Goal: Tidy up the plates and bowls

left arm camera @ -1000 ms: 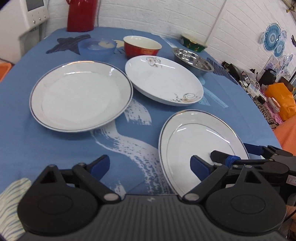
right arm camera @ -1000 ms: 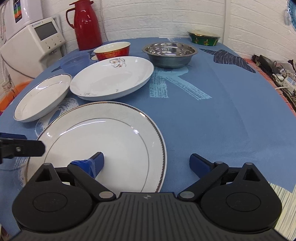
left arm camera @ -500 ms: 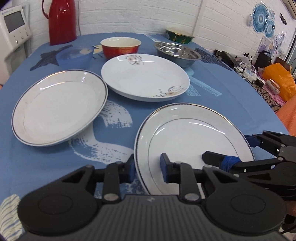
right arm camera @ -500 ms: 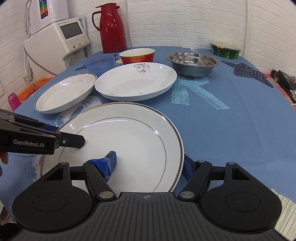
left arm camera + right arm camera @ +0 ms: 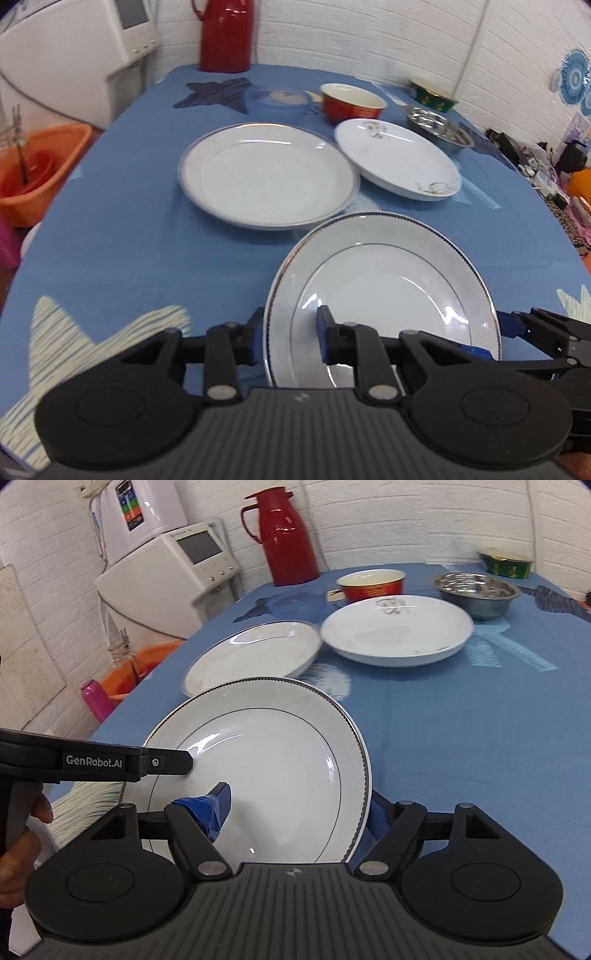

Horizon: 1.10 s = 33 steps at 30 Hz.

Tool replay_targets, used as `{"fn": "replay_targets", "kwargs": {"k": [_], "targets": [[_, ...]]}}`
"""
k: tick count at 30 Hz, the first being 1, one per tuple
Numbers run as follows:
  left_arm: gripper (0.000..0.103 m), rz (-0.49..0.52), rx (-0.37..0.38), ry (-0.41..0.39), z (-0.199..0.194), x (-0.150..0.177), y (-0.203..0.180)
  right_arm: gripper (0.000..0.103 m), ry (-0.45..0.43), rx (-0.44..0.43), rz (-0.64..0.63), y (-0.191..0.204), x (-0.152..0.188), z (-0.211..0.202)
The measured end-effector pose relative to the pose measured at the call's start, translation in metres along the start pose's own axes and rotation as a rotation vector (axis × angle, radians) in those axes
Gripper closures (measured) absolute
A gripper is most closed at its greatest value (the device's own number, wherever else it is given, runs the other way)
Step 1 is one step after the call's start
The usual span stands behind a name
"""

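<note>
Left wrist view: left gripper (image 5: 290, 338) clamped on the near-left rim of the gold-rimmed plate (image 5: 384, 291), one pad under the rim, one on the plate's face. Plate is tilted, its far edge overlapping the near edge of the blue-rimmed plate (image 5: 267, 175) in the picture; contact there cannot be told. Right gripper (image 5: 495, 338) pinches the plate's right rim. On the blue tablecloth (image 5: 147, 251) behind: flowered plate (image 5: 397, 162), blue bowl (image 5: 277, 101), red bowl (image 5: 352, 101), steel bowl (image 5: 439, 127), green bowl (image 5: 432, 96), red thermos (image 5: 227, 33). Orange tub (image 5: 37, 166) left of the table.

Right wrist view: right gripper (image 5: 299, 806) closed on the same plate (image 5: 266, 768), taped pad on the face, the other behind the right rim. Left gripper (image 5: 168, 764) reaches in from the left, its finger on the plate's left rim; a hand (image 5: 18, 853) holds its handle. Plate stands tilted off the cloth. Beyond it blue-rimmed plate (image 5: 255, 655) and flowered plate (image 5: 397, 629) lie just beside each other. White appliance (image 5: 166, 579) by the wall.
</note>
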<state>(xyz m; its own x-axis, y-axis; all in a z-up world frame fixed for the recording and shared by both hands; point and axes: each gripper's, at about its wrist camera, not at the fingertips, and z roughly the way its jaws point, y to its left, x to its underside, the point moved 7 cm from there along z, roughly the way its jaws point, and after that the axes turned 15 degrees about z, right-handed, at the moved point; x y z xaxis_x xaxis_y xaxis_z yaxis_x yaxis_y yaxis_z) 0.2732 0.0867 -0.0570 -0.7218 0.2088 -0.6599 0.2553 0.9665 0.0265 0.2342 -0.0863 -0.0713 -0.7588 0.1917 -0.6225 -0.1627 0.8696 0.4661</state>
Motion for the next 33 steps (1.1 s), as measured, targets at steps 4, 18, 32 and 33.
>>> {"fn": "replay_targets", "kwargs": {"k": [4,18,32,33], "targets": [[0.084,-0.047,-0.072,0.009,-0.011,0.022,0.041,0.04,0.041,-0.039,-0.042,0.035,0.011,0.021],[0.083,-0.08,-0.093,-0.029,0.011,0.017,0.075,0.038,0.042,0.03,-0.115,0.055,0.002,0.05],[0.064,-0.113,-0.018,-0.042,0.019,0.008,0.08,0.039,0.062,-0.015,-0.064,0.048,-0.007,0.05],[0.06,-0.138,0.003,-0.049,0.017,0.008,0.083,0.039,0.06,-0.025,-0.035,0.045,-0.009,0.046]]}}
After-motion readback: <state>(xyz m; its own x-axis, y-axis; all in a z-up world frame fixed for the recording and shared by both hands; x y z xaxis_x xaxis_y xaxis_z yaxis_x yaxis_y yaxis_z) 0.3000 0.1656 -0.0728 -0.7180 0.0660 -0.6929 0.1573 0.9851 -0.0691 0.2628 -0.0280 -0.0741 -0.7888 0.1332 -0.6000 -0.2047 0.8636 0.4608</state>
